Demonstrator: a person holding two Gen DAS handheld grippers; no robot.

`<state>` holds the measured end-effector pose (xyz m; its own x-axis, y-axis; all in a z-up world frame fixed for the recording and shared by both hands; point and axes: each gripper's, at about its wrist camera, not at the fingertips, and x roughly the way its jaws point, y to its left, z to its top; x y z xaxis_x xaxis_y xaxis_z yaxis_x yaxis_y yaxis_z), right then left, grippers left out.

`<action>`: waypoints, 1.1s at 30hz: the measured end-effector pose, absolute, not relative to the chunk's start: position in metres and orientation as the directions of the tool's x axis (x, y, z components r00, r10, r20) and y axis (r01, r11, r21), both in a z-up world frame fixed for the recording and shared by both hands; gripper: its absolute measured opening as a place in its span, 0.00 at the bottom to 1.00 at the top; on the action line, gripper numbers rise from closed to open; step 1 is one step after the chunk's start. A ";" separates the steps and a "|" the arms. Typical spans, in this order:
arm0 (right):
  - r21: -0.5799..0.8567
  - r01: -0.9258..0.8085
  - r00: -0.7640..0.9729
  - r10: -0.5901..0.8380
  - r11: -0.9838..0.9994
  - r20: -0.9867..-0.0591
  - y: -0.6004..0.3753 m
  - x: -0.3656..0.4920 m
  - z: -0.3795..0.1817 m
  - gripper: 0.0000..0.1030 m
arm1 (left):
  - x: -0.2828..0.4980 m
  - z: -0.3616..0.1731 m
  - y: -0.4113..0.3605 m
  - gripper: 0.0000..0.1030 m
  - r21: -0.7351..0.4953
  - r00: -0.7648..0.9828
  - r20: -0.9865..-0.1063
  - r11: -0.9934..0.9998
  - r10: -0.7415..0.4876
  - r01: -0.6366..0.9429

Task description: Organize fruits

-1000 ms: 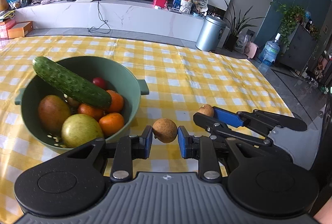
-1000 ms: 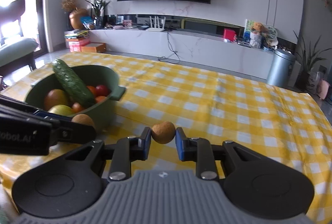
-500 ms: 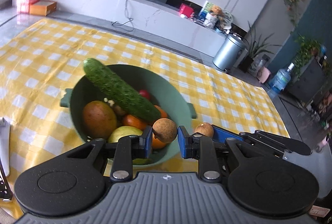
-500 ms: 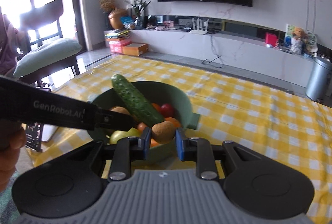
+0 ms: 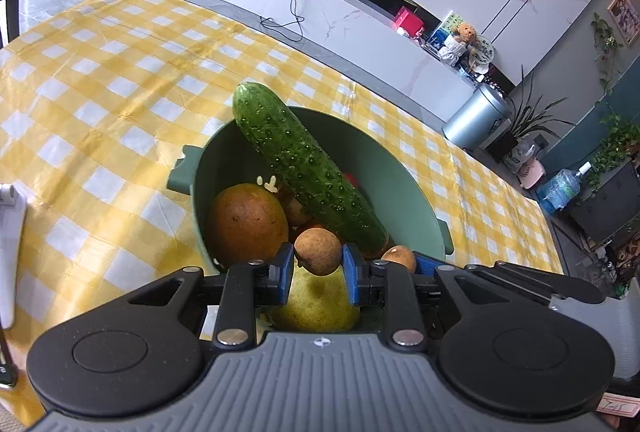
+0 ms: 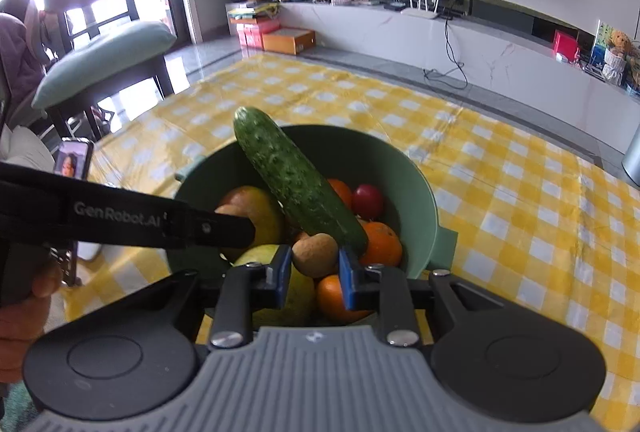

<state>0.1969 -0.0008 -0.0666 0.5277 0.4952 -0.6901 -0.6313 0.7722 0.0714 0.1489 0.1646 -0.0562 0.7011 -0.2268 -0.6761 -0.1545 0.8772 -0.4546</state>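
Two grippers hover over a green bowl (image 5: 400, 168) of fruit. The left gripper (image 5: 318, 268) clasps a small brown fruit (image 5: 319, 251); the right gripper (image 6: 314, 266) clasps another (image 6: 315, 254). To drop cleanly, release each low over a gap beside the cucumber (image 5: 304, 168), not onto it.

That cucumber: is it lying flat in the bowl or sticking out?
Sticking out. The cucumber leans tilted across the fruit, its upper end poking past the bowl's far rim.
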 end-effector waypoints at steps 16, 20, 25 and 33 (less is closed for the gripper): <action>0.114 -0.624 0.470 0.488 0.773 -0.735 0.004 0.219 -0.082 0.22 | 0.158 -0.064 0.154 0.28 -0.397 0.729 -0.660 0.908 -0.180 -0.135; 0.106 -0.628 0.470 0.484 0.771 -0.738 0.006 0.218 -0.082 0.22 | 0.158 -0.065 0.155 0.31 -0.400 0.730 -0.658 0.907 -0.185 -0.131; 0.117 -0.615 0.473 0.484 0.780 -0.736 0.003 0.218 -0.080 0.24 | 0.156 -0.065 0.157 0.42 -0.420 0.737 -0.646 0.899 -0.199 -0.125; 0.119 -0.582 0.527 0.484 0.805 -0.699 -0.018 0.203 -0.060 0.33 | 0.143 -0.048 0.147 0.49 -0.402 0.746 -0.638 0.909 -0.191 -0.110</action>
